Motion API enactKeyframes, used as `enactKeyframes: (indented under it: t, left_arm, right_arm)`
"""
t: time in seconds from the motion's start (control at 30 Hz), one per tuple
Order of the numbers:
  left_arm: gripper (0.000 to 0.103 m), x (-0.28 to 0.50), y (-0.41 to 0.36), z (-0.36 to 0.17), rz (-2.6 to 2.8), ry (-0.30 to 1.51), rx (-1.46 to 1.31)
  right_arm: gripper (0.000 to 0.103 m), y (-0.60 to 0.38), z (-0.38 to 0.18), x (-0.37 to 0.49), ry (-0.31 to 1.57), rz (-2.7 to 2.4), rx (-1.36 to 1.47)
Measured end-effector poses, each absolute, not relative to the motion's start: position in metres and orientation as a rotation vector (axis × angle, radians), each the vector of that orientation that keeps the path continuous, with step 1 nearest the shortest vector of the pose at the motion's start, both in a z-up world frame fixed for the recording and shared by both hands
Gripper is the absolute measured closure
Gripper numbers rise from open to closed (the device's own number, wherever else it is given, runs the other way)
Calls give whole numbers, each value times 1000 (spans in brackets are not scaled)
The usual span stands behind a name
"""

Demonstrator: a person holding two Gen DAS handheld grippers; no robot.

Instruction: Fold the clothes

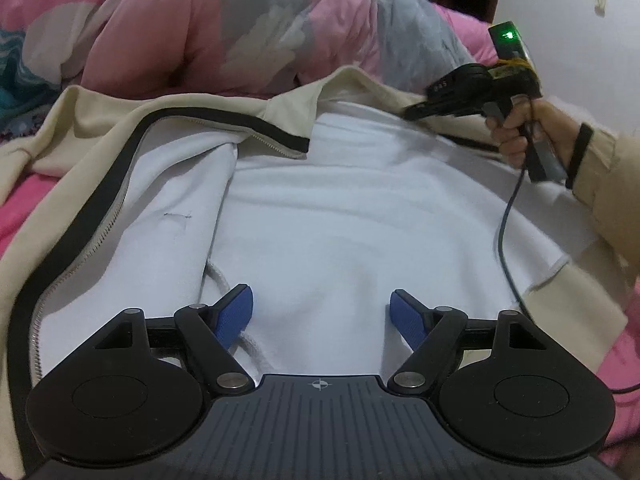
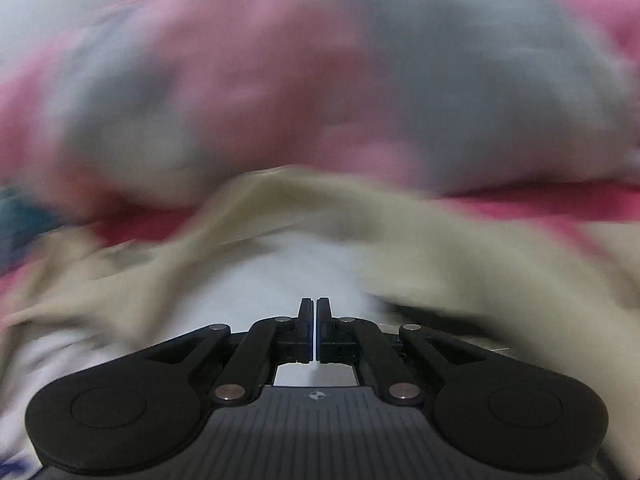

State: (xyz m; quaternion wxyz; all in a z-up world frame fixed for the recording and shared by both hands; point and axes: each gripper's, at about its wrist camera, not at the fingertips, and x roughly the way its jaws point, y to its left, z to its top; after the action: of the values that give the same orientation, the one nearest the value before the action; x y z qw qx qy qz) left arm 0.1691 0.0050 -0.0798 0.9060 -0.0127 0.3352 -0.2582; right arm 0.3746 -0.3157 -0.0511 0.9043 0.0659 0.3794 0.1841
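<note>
Pink bed sheet (image 1: 24,216), rumpled pink-grey quilt (image 1: 224,28) at far edge. Cream jacket (image 1: 320,216) lies open mid-bed, white fleece lining up, black zipper trim. Right wrist view motion-blurred. Left gripper (image 1: 320,314): jaws wide, holding nothing, over lining. Right gripper (image 2: 316,330): jaws closed; contents indiscernible.

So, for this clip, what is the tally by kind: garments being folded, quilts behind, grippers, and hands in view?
Garments: 1, the cream jacket with white lining, spread open
Quilts: 1, the pink and grey quilt
Grippers: 2, the left gripper open, the right gripper shut
Hands: 1, the right hand
Total: 5
</note>
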Motion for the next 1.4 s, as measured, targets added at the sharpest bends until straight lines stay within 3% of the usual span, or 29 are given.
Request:
enactKeyframes:
  t: [0.33,0.43,0.8,0.97,1.13,1.27,1.4]
  left_arm:
    - [22,170,8,-86,-557,667,-62]
    - [22,170,12,-88,-570,659,-86]
    - [19,171,21,-94,-607,628,-166]
    - [19,170,22,-94,-612,620,-179]
    - [19,173,28,-96,-627,615,-216]
    - [18,173,31,-97,-638,611,-231]
    - [18,174,32,-98,-639,609,-234]
  right_arm:
    - [103,-252,-79,454,770,210,77]
    - [103,-251,-64,436,802,320,104]
    - [103,-155,-90,457,843,500,-5]
    - [103,-164,-78,465,864,429,105]
    - [103,-206,-51,393,918,560,0]
    - [103,-264,-71,417,928,235,-133]
    - [103,-333,-65,458,858,74,151]
